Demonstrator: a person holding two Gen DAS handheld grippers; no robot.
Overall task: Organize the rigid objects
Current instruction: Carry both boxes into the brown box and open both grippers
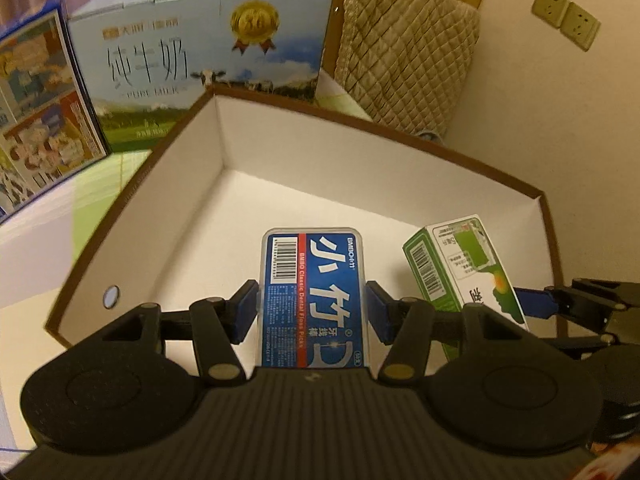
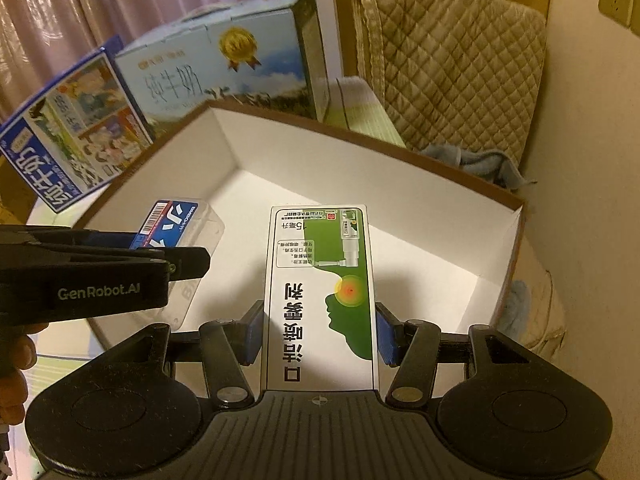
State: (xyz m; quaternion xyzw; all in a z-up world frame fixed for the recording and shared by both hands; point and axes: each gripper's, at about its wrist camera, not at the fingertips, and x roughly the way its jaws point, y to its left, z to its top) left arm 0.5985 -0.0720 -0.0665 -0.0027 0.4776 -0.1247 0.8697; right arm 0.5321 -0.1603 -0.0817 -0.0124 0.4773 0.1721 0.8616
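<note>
In the left wrist view my left gripper (image 1: 313, 308) is shut on a blue dental floss pick case (image 1: 312, 300), held above the white floor of an open brown-rimmed box (image 1: 360, 120). My right gripper (image 2: 320, 334) is shut on a green and white spray carton (image 2: 320, 292) over the same box (image 2: 400, 148). The two held items hang side by side, the carton (image 1: 460, 264) to the right of the case. From the right wrist view the floss case (image 2: 176, 232) shows at the left, clamped by the other gripper's fingers (image 2: 188, 260).
Behind the open box stand a large pure-milk carton (image 1: 200, 48) and a blue illustrated box (image 1: 36, 120). A quilted beige cover (image 1: 400, 52) drapes at the back right, with a grey-blue cloth (image 2: 480, 160) below it. Wall sockets (image 1: 568, 20) sit on the right wall.
</note>
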